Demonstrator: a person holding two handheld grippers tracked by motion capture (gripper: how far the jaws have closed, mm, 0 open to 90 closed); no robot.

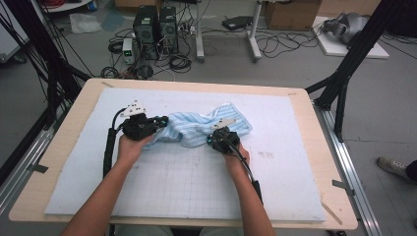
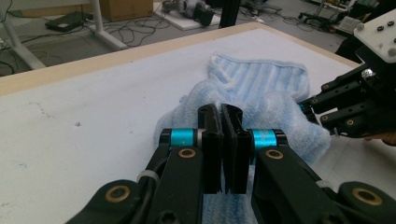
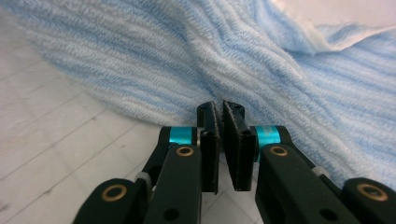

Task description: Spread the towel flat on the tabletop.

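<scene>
**Q:** High view first: where does the work sit?

**Me:** The blue striped towel (image 1: 199, 129) lies bunched and twisted on the pale foam mat (image 1: 187, 182), toward the far middle of the table (image 1: 64, 142). My left gripper (image 1: 160, 121) is at the towel's left end and my right gripper (image 1: 215, 140) at its near right edge, so the cloth runs between the two.

**Q:** What are your jaws doing on the left?

**Me:** In the left gripper view my left gripper (image 2: 223, 112) has its jaws drawn almost together, with only a thin slit between the pads. Towel (image 2: 261, 86) shows just past the tips and under them, but I cannot tell whether any cloth is pinched in that slit. My other gripper shows at the right edge of that view, its tips at the towel's far side.

**Q:** And the right?

**Me:** In the right gripper view my right gripper (image 3: 222, 109) is nearly closed too, a narrow gap between the pads. The tips sit right at the towel's (image 3: 187, 60) near edge, where it meets the gridded mat (image 3: 51, 158). I cannot tell whether a fold is caught there.
</scene>
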